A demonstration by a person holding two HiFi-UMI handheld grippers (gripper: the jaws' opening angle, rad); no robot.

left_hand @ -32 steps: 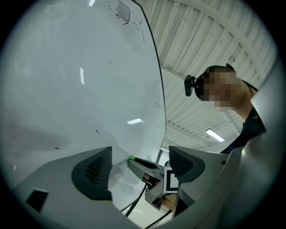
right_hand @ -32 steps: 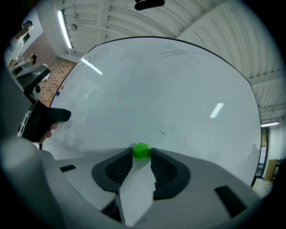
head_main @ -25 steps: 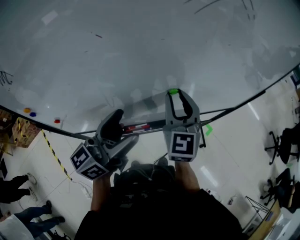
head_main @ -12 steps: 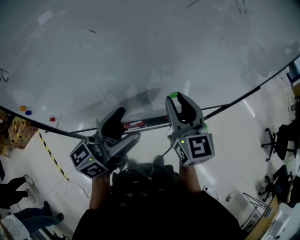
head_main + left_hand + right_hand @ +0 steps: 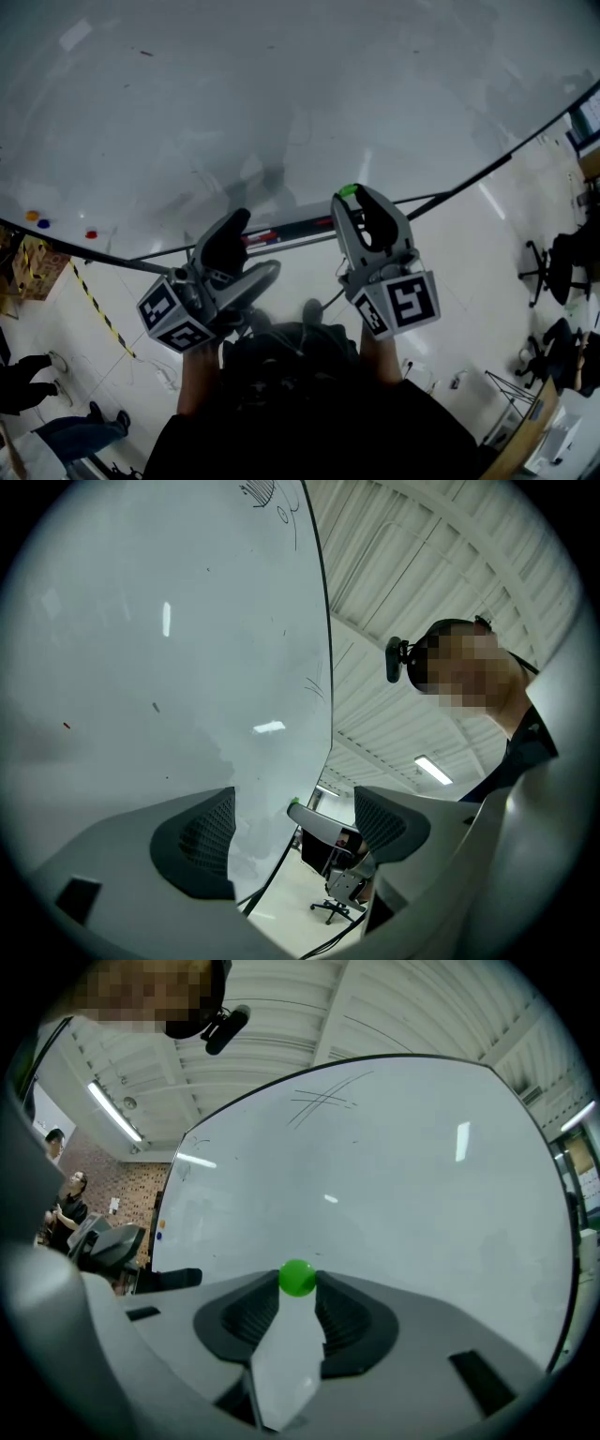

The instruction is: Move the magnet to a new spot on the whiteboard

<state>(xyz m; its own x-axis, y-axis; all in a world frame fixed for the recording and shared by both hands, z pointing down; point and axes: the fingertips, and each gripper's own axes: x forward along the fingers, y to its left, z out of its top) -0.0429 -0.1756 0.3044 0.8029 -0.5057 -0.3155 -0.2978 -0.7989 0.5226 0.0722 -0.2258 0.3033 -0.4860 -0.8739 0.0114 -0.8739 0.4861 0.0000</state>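
item: green magnet (image 5: 298,1278), small and round, pinched at the very tips of the right tool (image 5: 298,1286). both pads press its sides, so the tool is clamped on it; this tip-hold leaves the magnet's face free to meet the board. location: in front of the whiteboard (image 5: 394,1176), low on it and near the bottom edge in the head view. it appears lifted clear of the surface, though contact cannot be settled. item: left tool (image 5: 292,841), jaws apart with nothing between them, only the board's edge and the room beyond. it is held low and to the side, judged idle so as to stay out of the way. item: three small magnets (image 5: 44,224), orange, blue and red, at the board's lower left, well apart from the work. status, judged: magnet in carry, new spot not yet taken, wide bare board ahead of it.
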